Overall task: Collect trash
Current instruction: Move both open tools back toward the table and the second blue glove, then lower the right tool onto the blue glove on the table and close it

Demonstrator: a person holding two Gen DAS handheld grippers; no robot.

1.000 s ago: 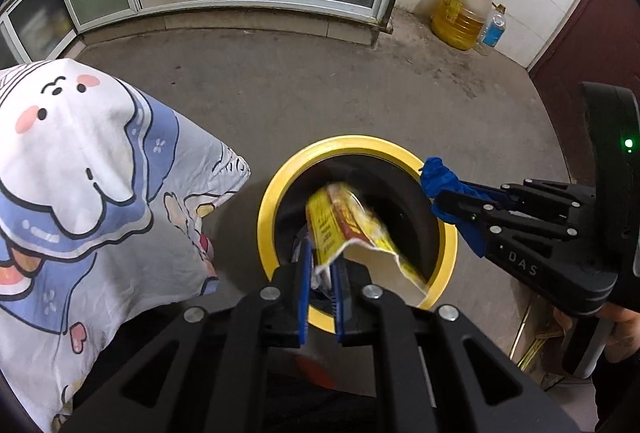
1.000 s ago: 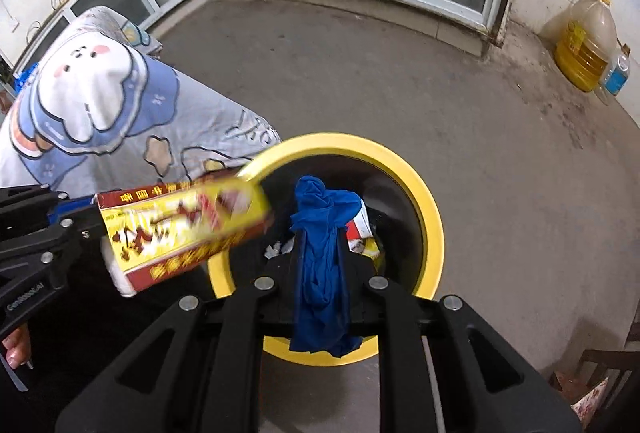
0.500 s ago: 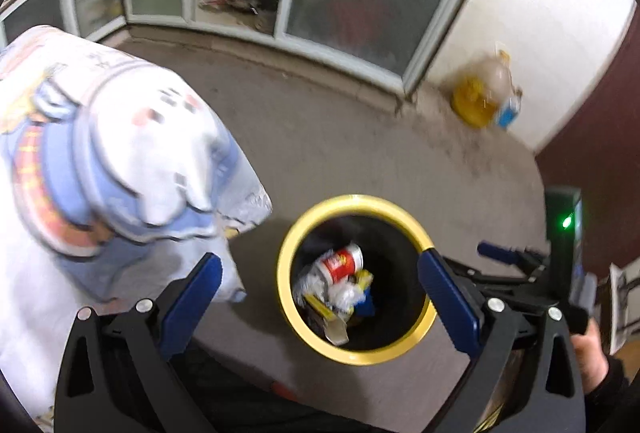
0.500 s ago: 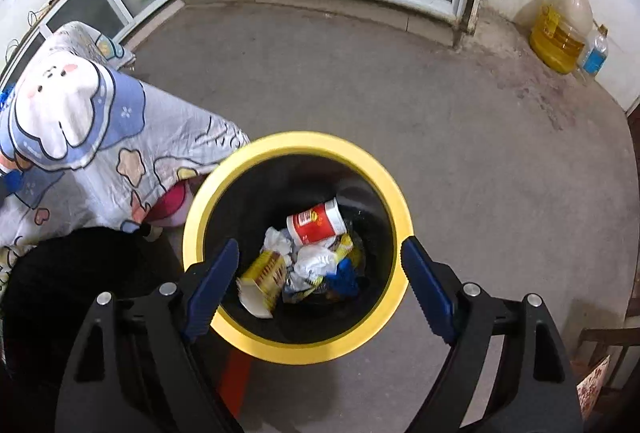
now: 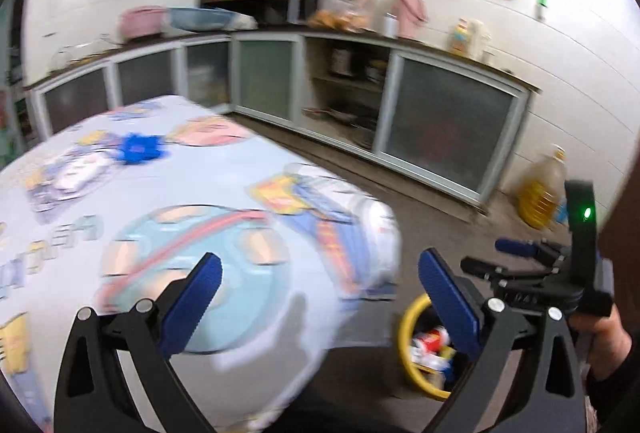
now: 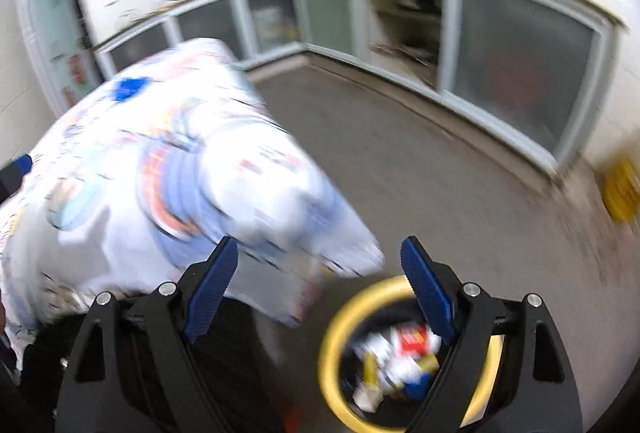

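1. Left gripper [image 5: 320, 297]: spread wide, nothing between the blue pads [image 5: 192, 303]; raised over the near corner of the table, pointing across the kitchen.
2. Right gripper [image 6: 320, 283]: also spread wide and empty; blue pads [image 6: 210, 293] on either side of the cloth's hanging corner and the bin rim; seen from the left wrist camera as a black frame [image 5: 528, 273] with a green light, held in a hand [image 5: 604, 341] at the right edge.
3. Bin [image 6: 340, 317]: round, black inside with a yellow rim; on the floor just beside the table's draped corner, low and right in both views [image 5: 406, 321].
4. Trash [image 6: 400, 349]: lying in the bin; a red and white piece, yellow and white scraps, something blue; blurred in the right wrist view, partly hidden by the left gripper's finger in the other [image 5: 430, 341].
5. Table [image 5: 248, 201]: covered with a pale blue cartoon-print cloth falling over the edges [image 6: 208, 189]; a blue crumpled thing [image 5: 140, 149] far across the top [image 6: 128, 89], too blurred to name.
6. Beyond: grey floor [image 6: 420, 169]; low cupboards with frosted doors [image 5: 444, 129] along the wall; a yellow oil jug [image 5: 542, 197] on the floor in the corner.
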